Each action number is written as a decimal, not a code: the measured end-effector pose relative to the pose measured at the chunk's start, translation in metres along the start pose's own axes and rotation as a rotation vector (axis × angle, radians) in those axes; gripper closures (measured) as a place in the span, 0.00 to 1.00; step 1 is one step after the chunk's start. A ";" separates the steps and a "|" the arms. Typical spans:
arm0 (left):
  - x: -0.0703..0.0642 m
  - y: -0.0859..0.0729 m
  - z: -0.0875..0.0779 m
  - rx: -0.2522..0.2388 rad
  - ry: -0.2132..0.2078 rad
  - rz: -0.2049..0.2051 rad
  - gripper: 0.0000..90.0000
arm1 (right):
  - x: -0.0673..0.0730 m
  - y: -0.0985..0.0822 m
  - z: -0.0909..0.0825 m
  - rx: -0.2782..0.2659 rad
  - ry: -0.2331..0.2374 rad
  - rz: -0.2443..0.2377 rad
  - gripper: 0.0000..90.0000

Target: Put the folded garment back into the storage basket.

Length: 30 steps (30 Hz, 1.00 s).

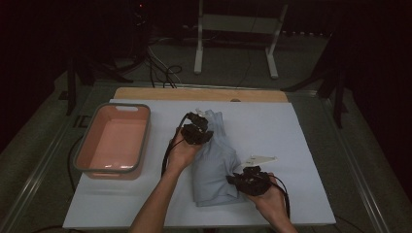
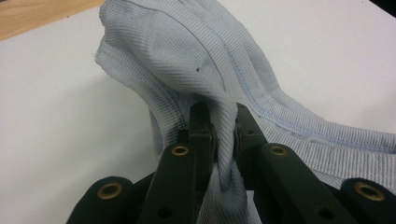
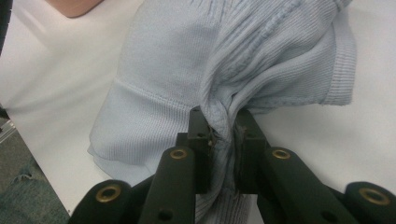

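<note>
A pale blue ribbed garment lies folded lengthwise in the middle of the white table cover. My left gripper is at its far end, shut on a bunched fold of the cloth, which is pinched between the black jaws and lifted a little. My right gripper is at the near right corner, shut on a gathered ribbed edge of the same garment. Both hands hold the grippers from the near side.
A pink tub with a grey rim stands on the left of the cover. A small white tag or card lies right of the garment. A wooden strip runs along the far edge. White stand legs rise behind the table.
</note>
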State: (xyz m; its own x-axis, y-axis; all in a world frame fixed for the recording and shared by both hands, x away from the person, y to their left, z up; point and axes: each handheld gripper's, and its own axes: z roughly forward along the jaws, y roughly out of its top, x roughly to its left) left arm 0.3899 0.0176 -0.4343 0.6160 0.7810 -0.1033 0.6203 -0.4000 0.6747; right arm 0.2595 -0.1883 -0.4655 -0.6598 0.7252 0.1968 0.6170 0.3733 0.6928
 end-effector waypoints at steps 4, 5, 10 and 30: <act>0.001 0.002 -0.003 -0.002 0.002 0.005 0.92 | 0.002 0.003 0.001 -0.003 0.002 0.001 0.90; 0.002 0.002 -0.004 -0.001 0.002 0.005 0.92 | 0.002 0.003 0.002 -0.006 0.004 0.004 0.90; 0.004 0.003 -0.007 -0.002 0.004 0.009 0.92 | 0.003 0.006 0.003 -0.012 0.012 0.003 0.90; 0.015 0.010 -0.018 -0.013 0.017 0.000 0.92 | 0.007 0.021 0.007 -0.029 0.023 -0.011 0.90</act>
State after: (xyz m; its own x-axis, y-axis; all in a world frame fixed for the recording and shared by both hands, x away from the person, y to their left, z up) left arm 0.3971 0.0340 -0.4160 0.6076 0.7889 -0.0914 0.6138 -0.3935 0.6843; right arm 0.2705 -0.1715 -0.4545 -0.6767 0.7073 0.2045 0.5970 0.3644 0.7147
